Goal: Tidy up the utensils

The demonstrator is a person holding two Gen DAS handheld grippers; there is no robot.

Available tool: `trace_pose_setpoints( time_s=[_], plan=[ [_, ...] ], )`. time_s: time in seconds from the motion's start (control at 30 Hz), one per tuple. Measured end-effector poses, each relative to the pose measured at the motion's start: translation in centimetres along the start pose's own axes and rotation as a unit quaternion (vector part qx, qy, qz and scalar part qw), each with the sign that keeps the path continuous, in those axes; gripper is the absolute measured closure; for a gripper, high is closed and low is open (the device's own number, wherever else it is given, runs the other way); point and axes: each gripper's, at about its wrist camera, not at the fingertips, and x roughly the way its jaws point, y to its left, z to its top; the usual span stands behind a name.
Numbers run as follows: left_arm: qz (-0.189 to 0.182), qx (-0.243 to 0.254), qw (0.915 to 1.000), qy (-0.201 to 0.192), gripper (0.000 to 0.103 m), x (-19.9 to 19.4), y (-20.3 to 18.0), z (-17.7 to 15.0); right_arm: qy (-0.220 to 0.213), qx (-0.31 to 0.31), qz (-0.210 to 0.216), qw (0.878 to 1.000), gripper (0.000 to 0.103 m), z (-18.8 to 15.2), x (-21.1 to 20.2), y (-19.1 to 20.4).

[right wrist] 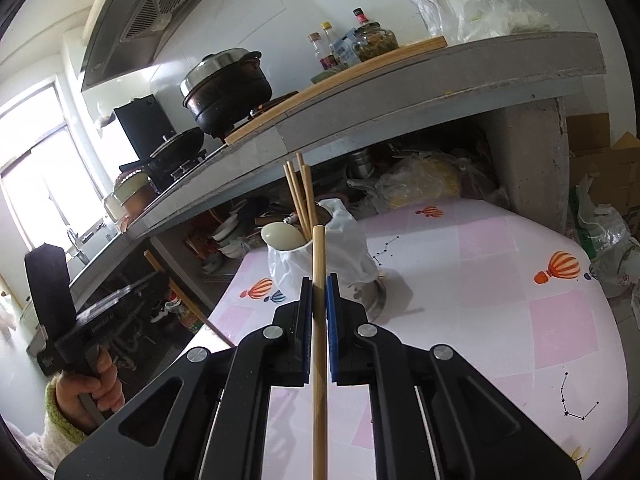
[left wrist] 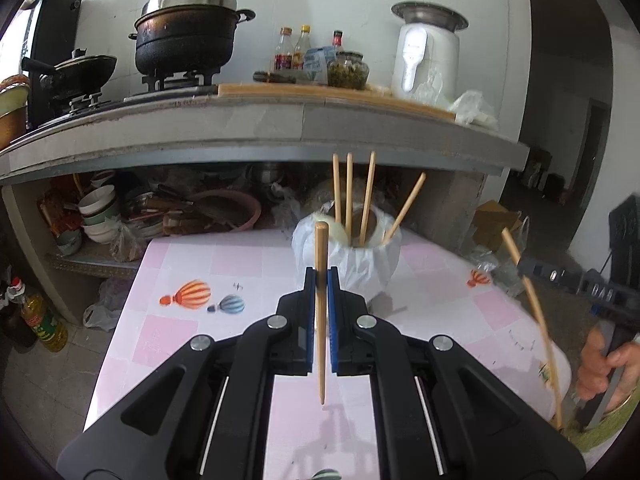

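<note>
Fingers [left wrist: 308, 292] of left gripper [left wrist: 321, 280] clamped on upright chopstick [left wrist: 320, 312]; right gripper [right wrist: 320, 286] likewise on another [right wrist: 319, 360]. Holder [left wrist: 352, 256] dead ahead, near counter's [left wrist: 180, 256] far edge; left nearer.

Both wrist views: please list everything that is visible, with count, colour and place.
held chopsticks: two, light wood, one in each gripper; the second
holder: one, wrapped in white plastic, on the table
standing chopsticks: four, light wood, in the holder
spoon: one, cream, in the holder
table: one, pink and white squares with balloon prints
pot: one, black with steel lid, on the stove
wok: one, black, left of the pot
bottles: three, on the counter
jar: one, glass, beside the bottles
left gripper: black, blue jaws closed on a chopstick
right gripper: the same
</note>
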Motion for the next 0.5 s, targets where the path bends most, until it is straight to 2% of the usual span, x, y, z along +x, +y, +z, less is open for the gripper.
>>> trace_pose_setpoints(
  time_s=[0.13, 0.37, 0.5],
  plan=[
    [-0.016, 0.003, 0.9991, -0.04, 0.098, -1.0, 0.2, 3.3, -0.002, 0.0, 0.004, 1.0, 0.096, -0.1, 0.0, 0.2],
    [-0.062, 0.004, 0.9919, -0.111, 0.098, -1.4, -0.3, 10.7, -0.001, 0.005, 0.004, 1.0, 0.096, -0.2, 0.0, -0.1],
    [-0.08, 0.0, 0.9892, -0.123, 0.098, 0.6, -1.1, 13.7, 0.0, 0.008, 0.002, 1.0, 0.096, -0.2, 0.1, -0.4]
  ],
)
